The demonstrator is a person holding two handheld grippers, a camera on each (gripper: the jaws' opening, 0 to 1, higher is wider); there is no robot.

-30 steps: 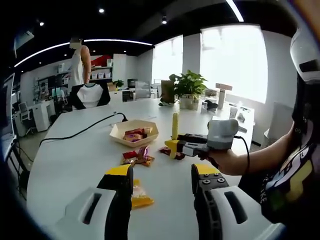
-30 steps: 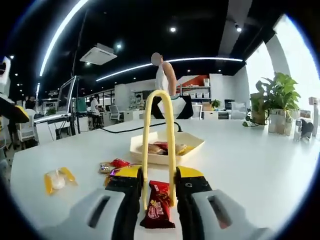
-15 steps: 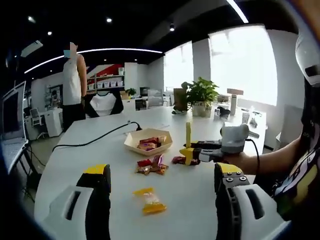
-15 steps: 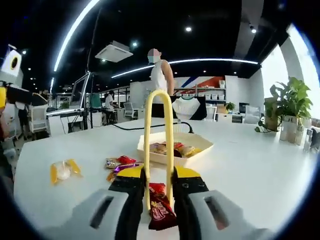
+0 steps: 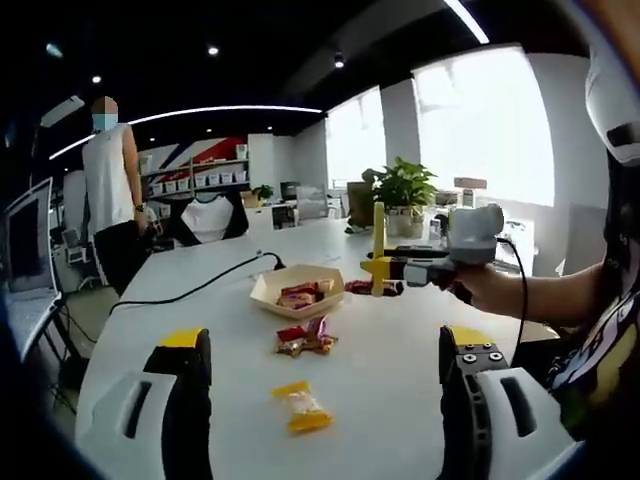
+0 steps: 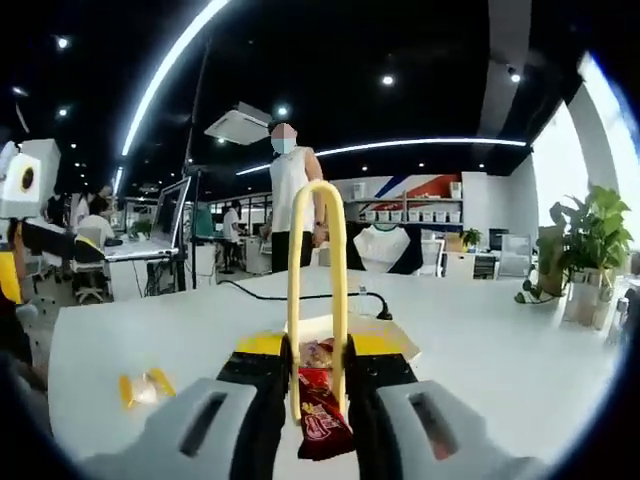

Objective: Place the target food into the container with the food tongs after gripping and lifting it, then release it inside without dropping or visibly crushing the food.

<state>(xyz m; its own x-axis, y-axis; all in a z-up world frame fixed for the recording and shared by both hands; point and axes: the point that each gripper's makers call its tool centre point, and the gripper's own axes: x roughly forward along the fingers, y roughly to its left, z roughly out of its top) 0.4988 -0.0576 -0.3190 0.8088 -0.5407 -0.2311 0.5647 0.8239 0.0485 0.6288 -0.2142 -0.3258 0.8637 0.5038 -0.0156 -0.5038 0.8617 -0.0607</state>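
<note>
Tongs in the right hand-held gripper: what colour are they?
Yellow. The tongs show best in the right gripper view, pinching a red snack packet.

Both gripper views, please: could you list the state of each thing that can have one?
Left gripper: open, holding nothing.
Right gripper: shut on the yellow tongs.
Yellow tongs: squeezed on a red snack packet, lifted off the table.
Tray: open, holding wrapped snacks.
Yellow candy: lying loose on the table.
Red snacks: lying loose beside the tray.
</note>
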